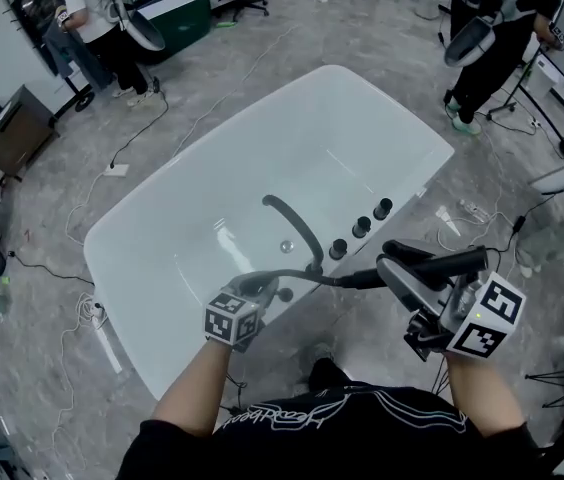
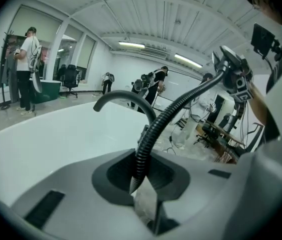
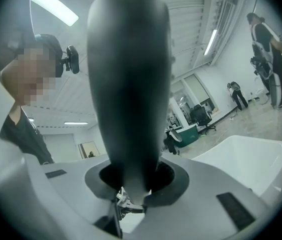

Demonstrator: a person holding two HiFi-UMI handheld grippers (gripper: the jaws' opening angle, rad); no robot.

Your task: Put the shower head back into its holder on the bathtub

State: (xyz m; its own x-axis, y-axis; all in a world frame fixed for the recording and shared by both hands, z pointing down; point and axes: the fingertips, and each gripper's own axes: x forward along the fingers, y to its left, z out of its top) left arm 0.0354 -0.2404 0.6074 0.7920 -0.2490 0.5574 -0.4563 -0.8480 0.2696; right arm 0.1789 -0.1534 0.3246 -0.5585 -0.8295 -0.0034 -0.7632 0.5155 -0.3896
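Observation:
The black shower head [image 1: 440,261] lies across my right gripper [image 1: 409,274], which is shut on its handle [image 3: 128,84] just off the bathtub's near right rim. Its ribbed black hose [image 1: 307,277] runs left over the rim to my left gripper [image 1: 262,289], which is shut on the hose [image 2: 148,139] close to the tub edge. In the left gripper view the hose rises rightward toward the right gripper [image 2: 233,74]. The white bathtub [image 1: 162,268] carries a curved black spout [image 1: 292,223] and three black knobs [image 1: 361,227] on its rim. I cannot make out a holder.
People stand at the far left [image 1: 102,28] and far right [image 1: 492,38] of the room. Cables and a power strip [image 1: 115,169] lie on the grey floor around the tub. A dark cabinet [image 1: 12,128] stands at the left, and tripod legs [image 1: 562,378] at the right.

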